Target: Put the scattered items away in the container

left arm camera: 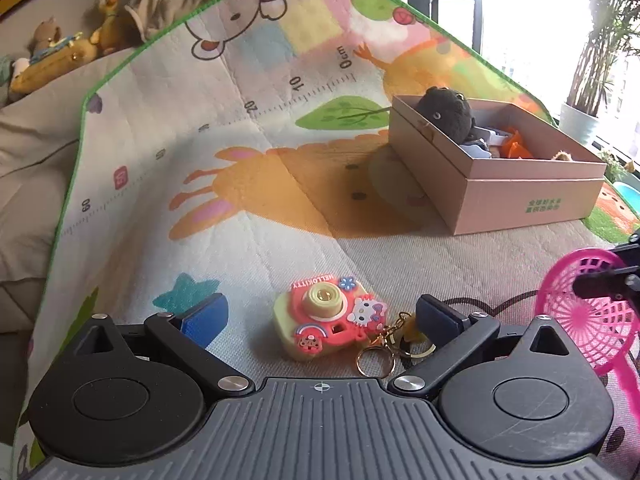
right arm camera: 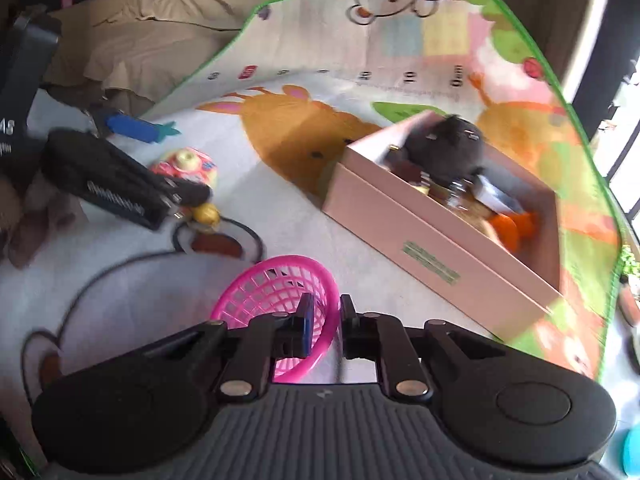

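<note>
Two grippers work the play mat (left arm camera: 248,184): left gripper (left arm camera: 320,320), jaws spread, straddles the toy camera (left arm camera: 326,316); right gripper (right arm camera: 325,322) pinches the pink basket (right arm camera: 280,292) rim beside the box (right arm camera: 420,236).

The pink basket (left arm camera: 588,312) is cut off at the right edge of the left wrist view. The box (right arm camera: 436,248) looks blurry in the right wrist view, and the green writing on its side cannot be read.
</note>
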A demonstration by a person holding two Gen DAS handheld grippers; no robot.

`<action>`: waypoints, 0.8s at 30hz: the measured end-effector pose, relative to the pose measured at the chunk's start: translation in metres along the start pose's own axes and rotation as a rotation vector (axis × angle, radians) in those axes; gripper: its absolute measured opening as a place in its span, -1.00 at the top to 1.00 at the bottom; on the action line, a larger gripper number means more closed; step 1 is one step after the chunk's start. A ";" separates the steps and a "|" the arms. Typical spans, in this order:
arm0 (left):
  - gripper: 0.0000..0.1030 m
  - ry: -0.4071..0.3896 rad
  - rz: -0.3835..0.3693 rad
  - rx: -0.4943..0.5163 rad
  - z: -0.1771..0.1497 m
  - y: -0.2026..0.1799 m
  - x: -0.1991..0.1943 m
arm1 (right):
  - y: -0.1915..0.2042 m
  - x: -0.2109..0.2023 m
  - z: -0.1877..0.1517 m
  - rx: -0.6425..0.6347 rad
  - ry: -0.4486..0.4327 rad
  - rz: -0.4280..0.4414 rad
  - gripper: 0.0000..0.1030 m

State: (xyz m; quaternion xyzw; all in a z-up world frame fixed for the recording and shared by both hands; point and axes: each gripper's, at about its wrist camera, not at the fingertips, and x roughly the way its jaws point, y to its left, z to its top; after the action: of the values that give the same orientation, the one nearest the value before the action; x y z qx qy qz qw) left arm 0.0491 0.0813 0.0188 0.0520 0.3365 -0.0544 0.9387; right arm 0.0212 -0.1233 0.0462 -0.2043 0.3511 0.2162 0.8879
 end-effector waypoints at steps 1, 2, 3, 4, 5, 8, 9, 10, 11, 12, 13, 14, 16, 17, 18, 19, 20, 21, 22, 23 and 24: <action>-0.98 0.004 0.000 0.005 -0.001 -0.001 -0.001 | -0.003 -0.006 -0.007 0.007 -0.019 -0.019 0.67; -0.98 0.009 -0.002 0.006 -0.001 -0.003 -0.003 | -0.007 -0.011 -0.013 0.021 -0.036 -0.034 0.20; -0.98 0.014 -0.002 0.004 -0.002 -0.004 -0.004 | -0.008 -0.016 -0.017 0.039 -0.058 -0.044 -0.56; -0.98 0.018 -0.002 0.002 -0.003 -0.005 -0.006 | -0.010 -0.021 -0.021 0.060 -0.096 -0.057 -0.82; -0.98 0.022 -0.001 -0.002 -0.004 -0.006 -0.007 | -0.009 -0.026 -0.024 0.071 -0.135 -0.063 -1.00; -0.98 0.026 -0.001 -0.025 -0.006 -0.009 -0.013 | 0.000 -0.026 -0.023 0.042 -0.157 -0.022 -1.00; -0.98 0.026 -0.002 -0.032 -0.007 -0.010 -0.014 | 0.003 -0.021 -0.021 0.040 -0.146 -0.013 -1.00; -0.98 0.026 -0.001 -0.037 -0.007 -0.011 -0.015 | 0.005 -0.014 -0.020 0.047 -0.127 -0.004 -1.00; -0.98 0.026 0.000 -0.042 -0.007 -0.012 -0.016 | 0.006 -0.008 -0.021 0.062 -0.105 0.007 -1.00; -0.98 0.025 0.002 -0.047 -0.006 -0.013 -0.017 | 0.005 -0.002 -0.021 0.078 -0.085 0.020 -0.95; -0.98 0.025 0.004 -0.054 -0.005 -0.013 -0.017 | 0.006 0.004 -0.023 0.093 -0.063 0.030 -0.84; -0.98 0.024 0.006 -0.063 -0.004 -0.014 -0.016 | 0.006 0.007 -0.025 0.101 -0.044 0.037 -0.57; -0.98 0.023 0.013 -0.074 0.000 -0.016 -0.011 | 0.004 0.005 -0.031 0.124 -0.049 0.035 -0.58; -0.98 0.022 0.017 -0.076 0.002 -0.017 -0.007 | 0.003 0.003 -0.033 0.130 -0.052 0.035 -0.58; -0.98 0.024 0.022 -0.073 0.004 -0.018 -0.002 | 0.002 0.000 -0.036 0.134 -0.057 0.034 -0.58; -0.98 0.031 0.031 -0.068 0.005 -0.020 0.003 | 0.001 -0.003 -0.040 0.135 -0.060 0.028 -0.58; -0.98 0.039 0.042 -0.063 0.006 -0.021 0.008 | 0.001 -0.006 -0.042 0.135 -0.062 0.019 -0.58; -0.98 0.044 0.052 -0.062 0.006 -0.022 0.013 | 0.000 -0.009 -0.045 0.134 -0.066 0.011 -0.58; -0.98 0.050 0.061 -0.063 0.007 -0.022 0.017 | 0.000 -0.012 -0.048 0.135 -0.069 0.006 -0.58; -0.98 0.055 0.067 -0.067 0.006 -0.022 0.021 | -0.001 -0.015 -0.051 0.137 -0.071 0.002 -0.58; -0.98 0.060 0.069 -0.072 0.006 -0.021 0.023 | -0.002 -0.017 -0.053 0.143 -0.073 0.001 -0.58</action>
State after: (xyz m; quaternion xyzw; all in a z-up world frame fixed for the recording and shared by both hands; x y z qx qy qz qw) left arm 0.0676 0.0580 0.0074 0.0315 0.3641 -0.0083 0.9308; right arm -0.0173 -0.1569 0.0230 -0.1320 0.3332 0.1982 0.9123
